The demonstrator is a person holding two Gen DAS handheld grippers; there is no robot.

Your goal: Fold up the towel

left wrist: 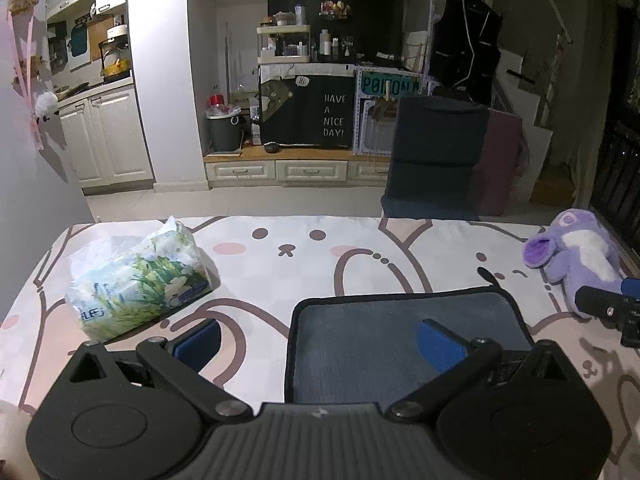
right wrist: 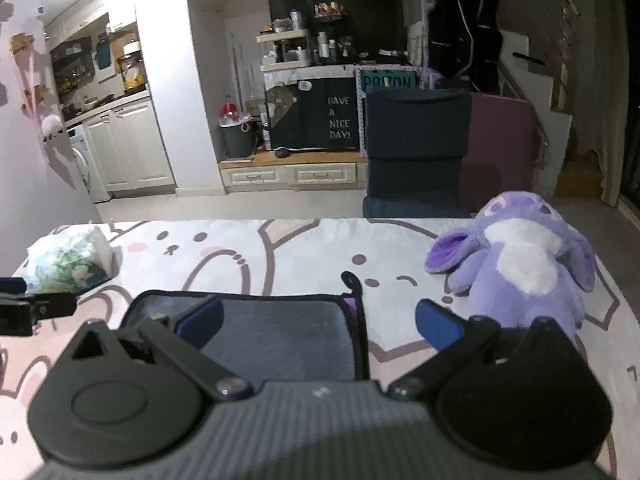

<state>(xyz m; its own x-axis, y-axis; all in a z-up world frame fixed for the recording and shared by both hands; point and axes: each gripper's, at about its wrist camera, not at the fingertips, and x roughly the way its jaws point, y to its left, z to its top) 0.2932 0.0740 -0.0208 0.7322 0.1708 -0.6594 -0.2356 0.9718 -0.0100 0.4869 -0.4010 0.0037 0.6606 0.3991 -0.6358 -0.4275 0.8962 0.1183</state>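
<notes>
- The towel, grey-blue with a dark border, lies flat on the cartoon-print cover, already a compact rectangle, so it looks at least partly folded; how many layers it has cannot be told.
- Its long axis runs left to right across both views, with a small dark loop sticking out at its far right corner.
- The left gripper has its jaws spread wide and grips nothing; the towel's left edge falls between its two fingers, with the right pad over the cloth and the left pad over bare cover.
- The right gripper is likewise spread and empty; it mirrors the left, straddling the towel's right edge with its left pad over the cloth.
- The towel therefore lies straight ahead of and between the two, each gripper about equally near its own end, so a fold end to end along the long axis could start from either side.
- Whether any pad touches the cloth cannot be told.
- A tissue pack sits apart to the left; a purple plush lies near the right.
</notes>
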